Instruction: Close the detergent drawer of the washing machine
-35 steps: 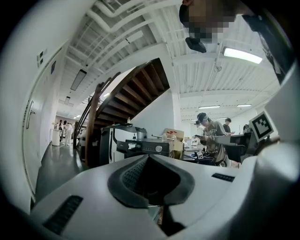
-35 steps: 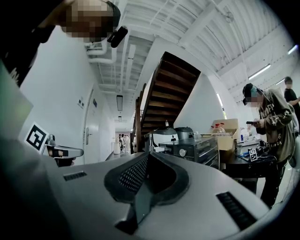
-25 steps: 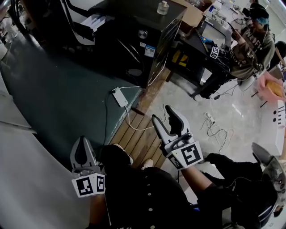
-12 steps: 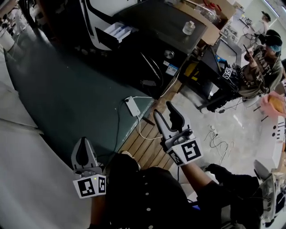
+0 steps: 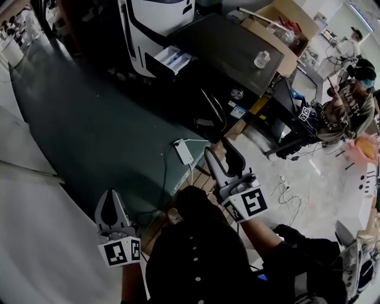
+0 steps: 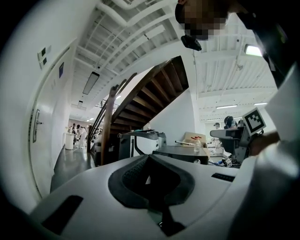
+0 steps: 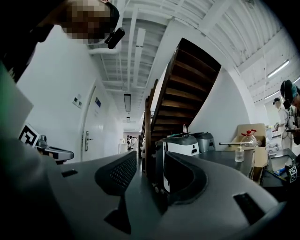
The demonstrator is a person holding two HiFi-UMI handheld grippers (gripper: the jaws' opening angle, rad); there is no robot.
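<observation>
The white washing machine (image 5: pixel 157 18) stands at the top of the head view, far ahead of both grippers. Its detergent drawer (image 5: pixel 172 59) is pulled out, showing pale compartments. My left gripper (image 5: pixel 110 199) is low at the left, held level and shut with nothing in it. In the left gripper view its pads (image 6: pixel 149 161) meet, and the machine (image 6: pixel 140 143) is small in the distance. My right gripper (image 5: pixel 218 151) is open at mid-frame, with its jaws closing on empty air. In the right gripper view its gap (image 7: pixel 150 161) frames the machine (image 7: pixel 180 145).
A dark table (image 5: pixel 225 41) beside the machine carries a small bottle (image 5: pixel 261 59), with a cardboard box (image 5: pixel 279 18) behind. A white power strip (image 5: pixel 183 151) and cables lie on the dark floor mat (image 5: pixel 89 119). People sit at the right (image 5: pixel 344 107). A staircase (image 7: pixel 187 93) rises behind.
Both grippers have advanced across the mat towards the machine. The washing machine and its open drawer have come into view at the top of the head view.
</observation>
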